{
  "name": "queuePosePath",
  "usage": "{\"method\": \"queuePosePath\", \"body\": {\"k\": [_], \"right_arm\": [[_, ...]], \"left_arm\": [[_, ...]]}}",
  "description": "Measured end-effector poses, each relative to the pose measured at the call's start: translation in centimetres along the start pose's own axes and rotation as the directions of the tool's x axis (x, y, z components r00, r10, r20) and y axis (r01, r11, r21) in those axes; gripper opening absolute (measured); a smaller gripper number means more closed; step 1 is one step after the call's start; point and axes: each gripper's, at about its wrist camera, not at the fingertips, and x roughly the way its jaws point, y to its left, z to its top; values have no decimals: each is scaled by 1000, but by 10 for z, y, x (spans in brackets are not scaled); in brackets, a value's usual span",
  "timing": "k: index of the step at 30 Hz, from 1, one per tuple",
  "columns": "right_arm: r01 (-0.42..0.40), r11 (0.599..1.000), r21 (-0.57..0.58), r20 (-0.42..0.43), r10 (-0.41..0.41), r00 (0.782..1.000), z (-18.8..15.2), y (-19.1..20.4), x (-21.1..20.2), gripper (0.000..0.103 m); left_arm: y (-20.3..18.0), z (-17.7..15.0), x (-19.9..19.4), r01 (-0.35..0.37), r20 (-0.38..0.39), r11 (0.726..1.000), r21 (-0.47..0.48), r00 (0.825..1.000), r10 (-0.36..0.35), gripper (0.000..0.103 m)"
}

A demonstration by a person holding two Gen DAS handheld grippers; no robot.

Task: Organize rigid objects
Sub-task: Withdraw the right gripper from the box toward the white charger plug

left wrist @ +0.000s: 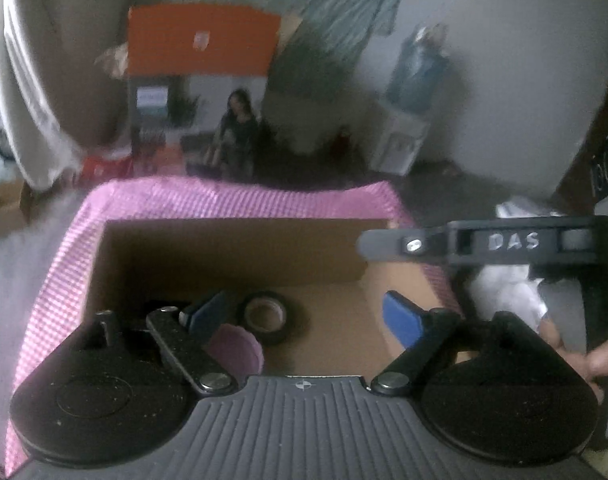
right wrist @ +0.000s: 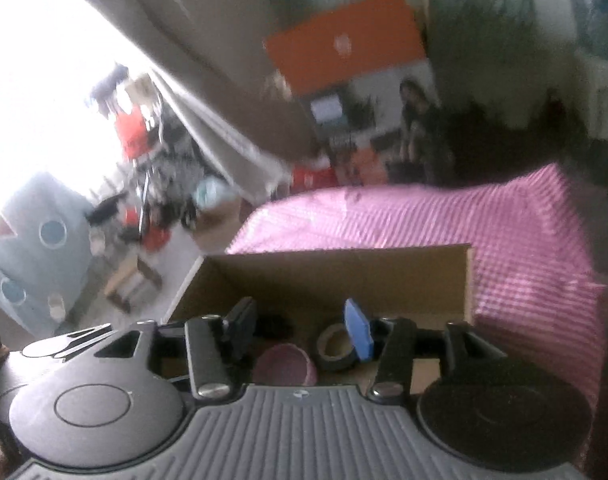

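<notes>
While both my hand-held grippers, left and right, gape empty, tape roll and pink bowl sit in the cardboard box.

wall: plain grey painted wall | window: bright overexposed window (detail washed out) | drape: beige hanging curtain | furniture: pink checked cloth-covered surface | backdrop: orange-topped printed cardboard box

One cardboard box; one tape roll; one pink cup.
</notes>
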Motion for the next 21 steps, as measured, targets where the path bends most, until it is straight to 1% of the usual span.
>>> {"method": "queuePosePath", "body": {"k": [2,4,8,9,11,13,14,15,17,19,20,21], "right_arm": [[1,1000,-3,56,-1,998,-14,8,-28,53],[9,1000,2,110,-9,994,-34,17,-55,54],[16,1000,13,187,-18,982,-76,35,-94,61],[15,1000,19,201,-19,979,-88,38,-101,61],[27,999,30,217,-33,976,-112,44,-109,63],[50,998,48,211,-59,976,-133,47,-111,64],[64,996,60,200,-75,977,-143,47,-109,64],[77,994,73,185,-90,979,-154,48,-106,64],[89,991,103,152,-104,983,-171,46,-97,64],[95,986,136,129,-113,985,-187,44,-91,64],[98,984,151,119,-116,986,-192,42,-86,64],[103,981,167,112,-123,986,-197,40,-82,64]], "left_arm": [[1,-12,-26,22,46,1000,17,999,-23,90],[6,-25,-48,24,88,1000,19,996,-25,92],[19,-50,-82,38,144,999,4,989,-38,94],[22,-57,-88,27,158,1000,10,987,-28,95],[27,-71,-95,-20,171,999,26,985,15,95],[30,-85,-95,-75,170,996,50,983,65,95],[30,-93,-91,-88,163,994,66,984,77,95],[29,-101,-87,-87,151,993,80,986,75,95],[26,-115,-77,-66,130,992,109,990,51,95],[24,-130,-67,-35,141,994,99,990,21,94],[24,-138,-64,-6,147,996,90,989,-7,94],[23,-142,-58,24,137,996,89,990,-36,94]]}}
